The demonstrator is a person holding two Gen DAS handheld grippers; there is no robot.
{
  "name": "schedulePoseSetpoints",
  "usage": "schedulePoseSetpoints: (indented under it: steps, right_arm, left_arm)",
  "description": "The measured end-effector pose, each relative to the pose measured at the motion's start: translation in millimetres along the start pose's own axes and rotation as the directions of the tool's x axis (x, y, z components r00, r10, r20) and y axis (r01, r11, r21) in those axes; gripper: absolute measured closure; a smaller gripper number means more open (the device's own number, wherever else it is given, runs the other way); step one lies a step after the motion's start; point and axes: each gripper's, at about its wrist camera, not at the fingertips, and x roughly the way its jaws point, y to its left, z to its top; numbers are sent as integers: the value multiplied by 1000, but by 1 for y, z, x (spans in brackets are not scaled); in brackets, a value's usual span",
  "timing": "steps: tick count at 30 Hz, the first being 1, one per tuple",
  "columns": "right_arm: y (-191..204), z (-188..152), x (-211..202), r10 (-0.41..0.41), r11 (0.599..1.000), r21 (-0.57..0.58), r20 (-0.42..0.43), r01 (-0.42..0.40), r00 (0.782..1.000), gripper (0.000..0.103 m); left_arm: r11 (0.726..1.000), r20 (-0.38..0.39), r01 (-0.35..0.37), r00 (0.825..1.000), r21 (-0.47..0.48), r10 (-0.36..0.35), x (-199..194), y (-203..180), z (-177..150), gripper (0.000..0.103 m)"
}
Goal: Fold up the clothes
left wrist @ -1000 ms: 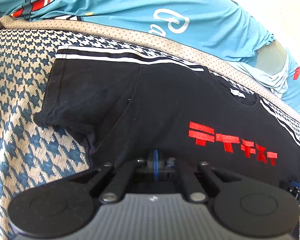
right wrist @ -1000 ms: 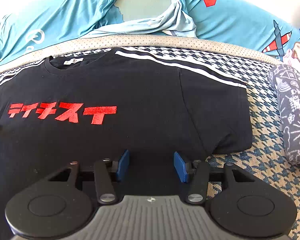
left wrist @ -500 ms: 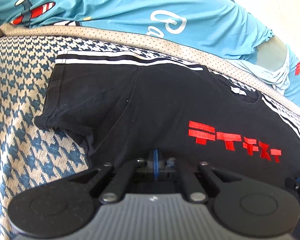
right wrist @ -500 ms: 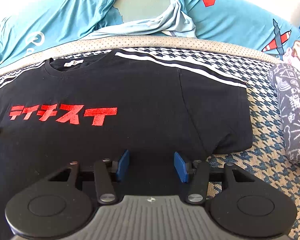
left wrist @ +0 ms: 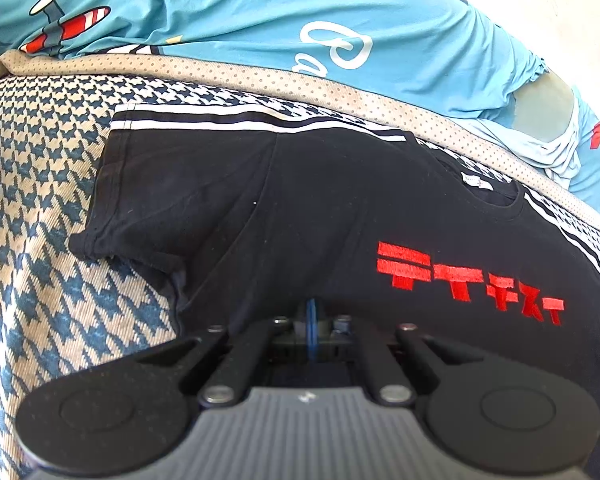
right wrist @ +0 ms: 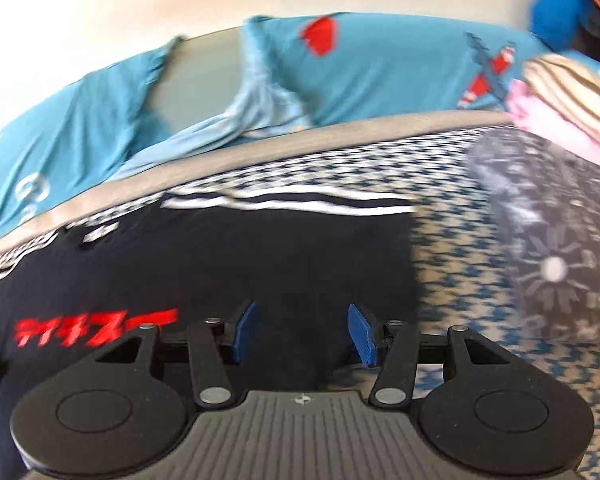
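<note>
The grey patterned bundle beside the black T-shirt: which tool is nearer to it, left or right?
Right. The right tool, jaws apart, is over the black T-shirt with the grey patterned bundle just beyond that sleeve. The left tool is over the opposite sleeve side, with no bundle in its view.

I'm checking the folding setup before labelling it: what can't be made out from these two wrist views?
- Black T-shirt hem: both views, hidden behind the gripper bodies.
- Left gripper: whether its shut pads pinch cloth; left view, too dark and cramped.
- Patterned grey bundle: right view, motion blur; what it is stays unclear.
- Red lettering: right view, blurred, partly covered.
</note>
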Motion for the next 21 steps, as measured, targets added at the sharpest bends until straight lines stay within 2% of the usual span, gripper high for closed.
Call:
schedulePoseSetpoints:
  steps: [3,6,9,11,13,18,21]
  right_arm:
    - [-25,4,3,-44,997,56,-12,45,999,53]
    - [-51,5,7,-54,988,141,-29,58,998,53]
    - [-66,5,16,-52,978,198,-65,64,997,53]
    - [-71,6,21,-46,973,223,-78,62,996,53]
    - [-74,6,25,-39,966,250,-83,59,996,53]
    - [-74,6,34,-35,957,282,-88,59,995,53]
    - [-72,9,39,-55,960,270,-76,74,996,53]
  left_arm:
    - [1000,6,-5,1000,2,5,1,-2,0,100]
    - [1000,10,-6,1000,-12,6,1,-2,1,100]
    - [999,22,-38,999,31,38,1,-9,0,100]
    - [992,41,-79,996,97,76,0,-19,-3,100]
    - [990,46,-90,995,106,86,1,-22,-3,100]
    - [1000,10,-20,1000,-11,21,3,-4,6,100]
    - [998,25,-40,999,39,39,2,-12,7,100]
